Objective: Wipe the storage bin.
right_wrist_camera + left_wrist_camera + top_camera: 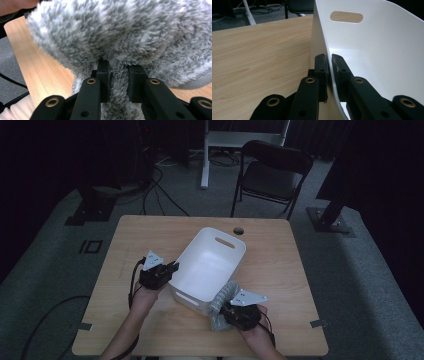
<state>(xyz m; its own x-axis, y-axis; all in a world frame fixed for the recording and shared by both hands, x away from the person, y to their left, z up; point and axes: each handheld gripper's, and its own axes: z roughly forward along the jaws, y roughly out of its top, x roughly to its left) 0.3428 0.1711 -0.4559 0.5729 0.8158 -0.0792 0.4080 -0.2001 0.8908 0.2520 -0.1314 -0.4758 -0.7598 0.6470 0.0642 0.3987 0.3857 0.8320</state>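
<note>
A white plastic bin (pixel 209 265) with handle slots sits mid-table, empty inside. My left gripper (pixel 170 268) is shut on the bin's left wall (pixel 332 72), one jaw outside and one inside the thin rim. A fluffy grey cloth (pixel 220 305) hangs at the bin's near right corner. My right gripper (pixel 227 312) is shut on a fold of that grey cloth (pixel 117 37), which bulges above the jaws and covers most of the right gripper view.
The wooden table (pixel 270 270) has a round cable hole (pixel 238 230) behind the bin. A black folding chair (pixel 272 172) and a white stand (pixel 205 155) stand beyond the far edge, with cables on the grey floor.
</note>
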